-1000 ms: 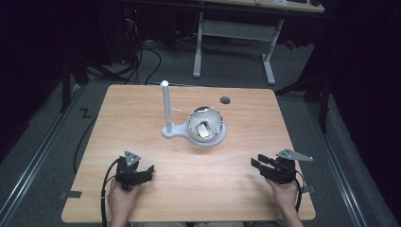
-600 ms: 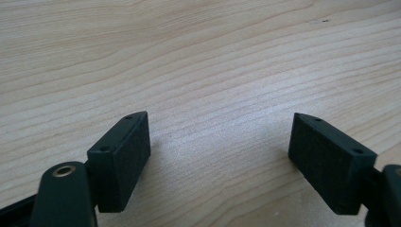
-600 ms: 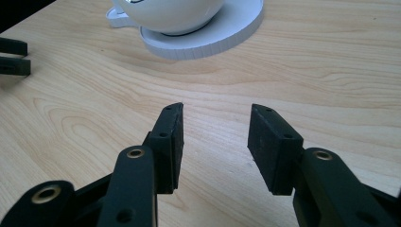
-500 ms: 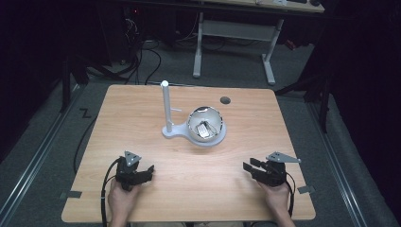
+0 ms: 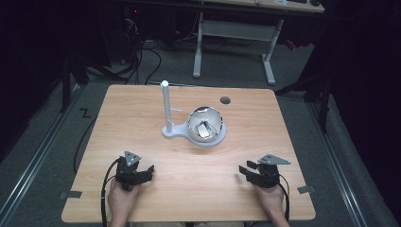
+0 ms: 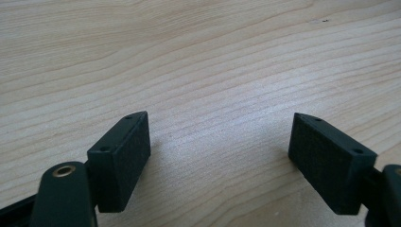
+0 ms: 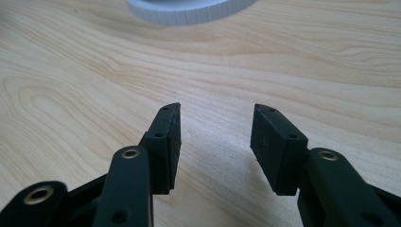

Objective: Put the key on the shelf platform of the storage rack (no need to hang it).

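The left gripper (image 5: 142, 171) rests low over the near left part of the light wooden desk (image 5: 142, 118), held in a hand (image 5: 122, 201) that comes in from the near edge. Its jaws are spread wide with only bare wood between them, as the left gripper view shows. The right gripper (image 5: 246, 171) sits at the near right of the desk, well apart from the left one, in the other hand (image 5: 272, 203). Its jaws have just been opening and stand parted with nothing between them; in the right gripper view they point at the rim of the white base (image 7: 189, 12) farther off. In the middle of the desk stands a white plastic stand with an upright post (image 5: 166, 106), and just to its right, on the same base, sits a shiny round metal bowl (image 5: 205, 124) with a small silver object (image 5: 203, 131) lying inside it. Both grippers are well apart from the bowl. A dark round hole (image 5: 225, 100) lies in the desk farther back on the right.
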The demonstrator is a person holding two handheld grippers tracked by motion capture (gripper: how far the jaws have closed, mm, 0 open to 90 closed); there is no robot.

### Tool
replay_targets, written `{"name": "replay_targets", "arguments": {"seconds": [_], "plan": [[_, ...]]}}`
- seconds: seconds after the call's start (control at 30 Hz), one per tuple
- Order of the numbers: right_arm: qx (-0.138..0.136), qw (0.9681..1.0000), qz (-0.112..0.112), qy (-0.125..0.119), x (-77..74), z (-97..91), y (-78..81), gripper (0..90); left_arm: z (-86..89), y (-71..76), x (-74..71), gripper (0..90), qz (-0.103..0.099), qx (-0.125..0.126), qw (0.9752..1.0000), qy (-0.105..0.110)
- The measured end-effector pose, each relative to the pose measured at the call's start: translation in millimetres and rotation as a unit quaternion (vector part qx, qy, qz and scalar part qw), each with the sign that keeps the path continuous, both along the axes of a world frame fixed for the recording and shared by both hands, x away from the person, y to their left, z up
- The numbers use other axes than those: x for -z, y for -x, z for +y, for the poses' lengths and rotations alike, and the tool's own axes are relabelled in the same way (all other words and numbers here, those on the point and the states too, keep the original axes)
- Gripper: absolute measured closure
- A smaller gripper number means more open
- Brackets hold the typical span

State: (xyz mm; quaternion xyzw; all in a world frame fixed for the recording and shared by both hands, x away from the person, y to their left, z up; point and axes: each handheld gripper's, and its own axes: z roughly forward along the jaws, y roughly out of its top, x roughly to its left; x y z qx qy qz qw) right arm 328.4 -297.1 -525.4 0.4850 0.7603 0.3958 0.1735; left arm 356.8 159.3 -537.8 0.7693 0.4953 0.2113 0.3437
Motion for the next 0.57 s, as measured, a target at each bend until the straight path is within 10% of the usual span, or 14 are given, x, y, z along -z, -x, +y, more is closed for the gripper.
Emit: {"name": "replay_targets", "arguments": {"seconds": [0.37,0.57], "plan": [[-0.007,0.9969,-0.006,0.078,5.9,10.9,-2.0,46.3,0.0,0.1,0.0,21.8,0.0,0.0,1.0,0.0],[-0.01,0.9969,-0.004,0.078,5.9,11.9,-2.1,45.0,0.0,0.1,0.0,21.8,0.0,0.0,1.0,0.0]]}}
